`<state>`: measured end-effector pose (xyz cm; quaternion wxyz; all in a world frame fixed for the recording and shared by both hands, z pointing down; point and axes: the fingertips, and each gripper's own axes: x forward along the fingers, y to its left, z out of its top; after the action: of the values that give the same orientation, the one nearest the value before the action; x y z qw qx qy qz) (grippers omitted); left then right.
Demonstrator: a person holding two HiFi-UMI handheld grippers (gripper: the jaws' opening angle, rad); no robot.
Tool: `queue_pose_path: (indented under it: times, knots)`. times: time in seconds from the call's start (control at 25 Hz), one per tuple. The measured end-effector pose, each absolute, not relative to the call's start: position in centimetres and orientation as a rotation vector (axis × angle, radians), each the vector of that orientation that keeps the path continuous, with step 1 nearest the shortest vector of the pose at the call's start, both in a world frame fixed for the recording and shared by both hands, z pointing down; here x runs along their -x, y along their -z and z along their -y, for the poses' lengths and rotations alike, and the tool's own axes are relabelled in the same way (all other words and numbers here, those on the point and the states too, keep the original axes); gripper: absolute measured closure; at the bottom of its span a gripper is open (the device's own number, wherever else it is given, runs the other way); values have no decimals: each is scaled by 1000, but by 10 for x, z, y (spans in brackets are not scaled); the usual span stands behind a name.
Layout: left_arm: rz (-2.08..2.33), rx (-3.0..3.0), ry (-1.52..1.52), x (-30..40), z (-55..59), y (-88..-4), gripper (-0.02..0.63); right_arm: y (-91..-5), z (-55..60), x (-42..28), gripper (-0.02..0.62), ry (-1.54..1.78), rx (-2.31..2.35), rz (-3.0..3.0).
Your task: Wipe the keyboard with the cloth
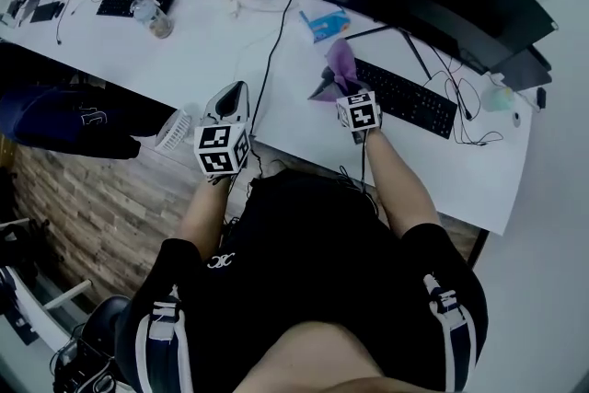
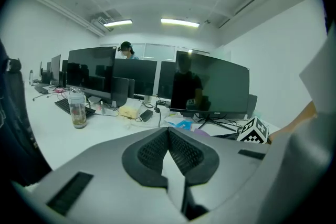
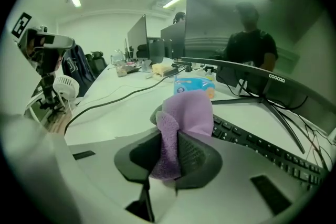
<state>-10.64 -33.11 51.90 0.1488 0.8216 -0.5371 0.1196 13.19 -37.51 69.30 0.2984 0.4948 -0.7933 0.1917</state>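
At the near left end of the keyboard (image 1: 405,98), the right gripper (image 3: 170,147) holds the purple cloth (image 3: 189,113). Its jaws are clamped on a bunched fold, and the loose part stands up past the tips. In the right gripper view the keys lie just beyond and to the right of the cloth. The two look apart rather than touching, so I judge that wiping has not begun. The cloth is in hand and is being brought to the first keys.

The left gripper (image 2: 168,132) hangs at the worktop (image 1: 212,60) edge, well apart from the keyboard. Its jaws meet at the tips with nothing between them.

The next move probably calls for tipping the right gripper down so that the loose cloth, not the hard jaw tips, meets the keys. Then it would draw along the rows toward the far right end. Pressure should be light, since nothing steadies the keyboard and it could slide on the smooth worktop. The bunched fold offers only a narrow wiping face, so several passes seem likely. Cables near the keyboard's right end could snag the cloth.
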Motion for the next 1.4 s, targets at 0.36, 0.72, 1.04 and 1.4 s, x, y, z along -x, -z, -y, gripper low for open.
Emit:
queue_pose_path:
  times: [0.36,0.72,1.04,1.4]
  knots:
    - [1420,-2426,-352,49,337,-526,592,-697,338,-196,499,-520,-1362,2015]
    - [1264,-2530,-375,-22,334,-524,592,-691,298,-299,499,-640,-1634,1864]
    - [1204,-2608,-378,-76,336,-510,592,-589,287,-342,499,-388,-1915,1919]
    - [1120,-2742,-310,-129,328,-461,592,-443,254,-358,502,-91,-2268,2046]
